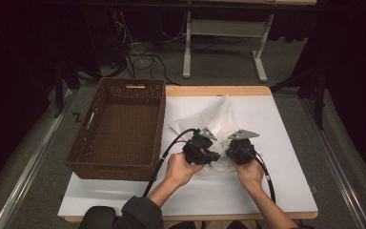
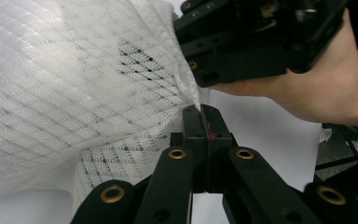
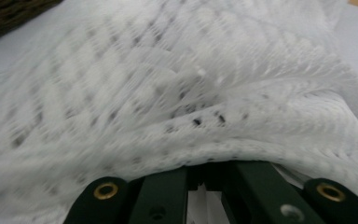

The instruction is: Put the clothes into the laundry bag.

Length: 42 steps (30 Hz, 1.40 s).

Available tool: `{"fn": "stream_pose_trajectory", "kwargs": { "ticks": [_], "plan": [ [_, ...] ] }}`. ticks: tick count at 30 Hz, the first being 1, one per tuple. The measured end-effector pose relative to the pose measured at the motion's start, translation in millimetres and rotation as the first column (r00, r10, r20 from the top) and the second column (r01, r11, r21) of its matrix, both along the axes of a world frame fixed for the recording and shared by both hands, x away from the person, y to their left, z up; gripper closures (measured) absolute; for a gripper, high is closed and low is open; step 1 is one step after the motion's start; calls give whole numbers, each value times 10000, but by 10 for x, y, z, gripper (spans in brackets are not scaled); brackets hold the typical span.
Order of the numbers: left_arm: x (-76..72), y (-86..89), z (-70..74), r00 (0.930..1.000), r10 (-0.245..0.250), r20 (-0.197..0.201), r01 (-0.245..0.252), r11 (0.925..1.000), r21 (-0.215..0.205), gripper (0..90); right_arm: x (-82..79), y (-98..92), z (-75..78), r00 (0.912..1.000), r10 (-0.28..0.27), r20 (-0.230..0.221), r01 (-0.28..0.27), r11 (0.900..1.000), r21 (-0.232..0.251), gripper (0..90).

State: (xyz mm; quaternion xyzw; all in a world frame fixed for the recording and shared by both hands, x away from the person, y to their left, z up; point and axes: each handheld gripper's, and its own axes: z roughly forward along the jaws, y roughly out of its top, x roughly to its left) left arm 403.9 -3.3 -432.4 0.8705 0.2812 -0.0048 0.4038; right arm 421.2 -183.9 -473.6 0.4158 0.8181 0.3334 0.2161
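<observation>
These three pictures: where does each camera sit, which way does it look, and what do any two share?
High view: above the person's side, looking forward and down on the white-covered table, brown woven basket, both forearms, left gripper and right gripper.
Left gripper view: rides the left gripper, its shut jaws pinching the white mesh cloth; the other hand shows.
Right gripper view: looks along the right gripper into the cloth.
All share the cloth.

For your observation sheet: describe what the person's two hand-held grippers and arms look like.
Both the left gripper and right gripper are black, each topped by a grey three-cornered plate and trailing a black cable. Brass-coloured rivets dot the jaw links. A dark sleeve covers the left forearm; the right is bare.
</observation>
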Motion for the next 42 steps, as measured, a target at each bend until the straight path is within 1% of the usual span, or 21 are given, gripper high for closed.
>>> {"fn": "stream_pose_trajectory", "kwargs": {
  "ticks": [1,3,5,7,9,13,15,17,21,23,25,27,29,30,32,33,38,42],
  "plan": [
    [-4,-7,-5,10000,23,41,-23,10000,19,898,21,4,-15,9999,-132,46,132,9999,-44,900],
    [-8,-15,-15,9998,18,173,-22,9997,253,898,48,2,-32,9997,-235,-26,235,9997,11,896],
    [3,-9,-30,9995,204,222,-213,9989,419,896,39,-6,-24,9997,-197,-124,198,9998,88,871],
    [31,6,-54,9987,474,201,-483,9977,469,893,20,-19,-14,9998,-77,-185,79,9999,108,821],
    [60,18,-83,9977,665,137,-672,9963,530,890,-15,-61,16,9993,136,-360,-137,9999,-9,756],
    [77,-4,-135,9972,726,182,-738,9943,767,888,-142,-173,81,9982,391,-457,-408,9985,-373,696],
    [83,-14,-145,9969,759,188,-771,9941,761,887,-225,-266,111,9973,538,-498,-560,9975,-437,683],
    [88,-21,-152,9966,808,179,-820,9936,774,886,-301,-350,120,9959,631,-649,-660,9969,-435,683],
    [95,-22,-159,9963,843,170,-854,9930,819,885,-447,-501,74,9917,875,-942,-927,9943,-529,686],
    [93,-16,-158,9963,845,184,-858,9924,879,885,-502,-553,43,9916,812,-1006,-882,9938,-674,690],
    [97,-10,-157,9962,859,174,-871,9919,926,885,-537,-636,4,9904,728,-1174,-825,9933,-806,719],
    [104,-7,-157,9960,878,146,-887,9917,929,884,-537,-697,-41,9849,754,-1557,-895,9923,-858,755],
    [108,-8,-162,9962,864,118,-871,9917,943,884,-538,-713,-90,9793,685,-1903,-889,9909,-1008,774],
    [108,-11,-166,9961,875,115,-882,9916,949,884,-529,-714,-112,9779,700,-1969,-940,9889,-1151,777],
    [110,-15,-169,9962,861,96,-866,9917,953,884,-505,-701,-151,9757,660,-2089,-912,9893,-1138,778],
    [111,-17,-169,9963,859,93,-864,9916,960,884,-481,-686,-167,9762,639,-2071,-894,9892,-1164,777],
    [118,-14,-169,9966,822,30,-822,9926,894,884,-337,-581,-151,9826,492,-1793,-616,9960,-640,756],
    [116,-9,-165,9968,803,26,-802,9930,868,884,-233,-471,-100,9880,378,-1499,-469,9972,-575,731]
  ]
}}
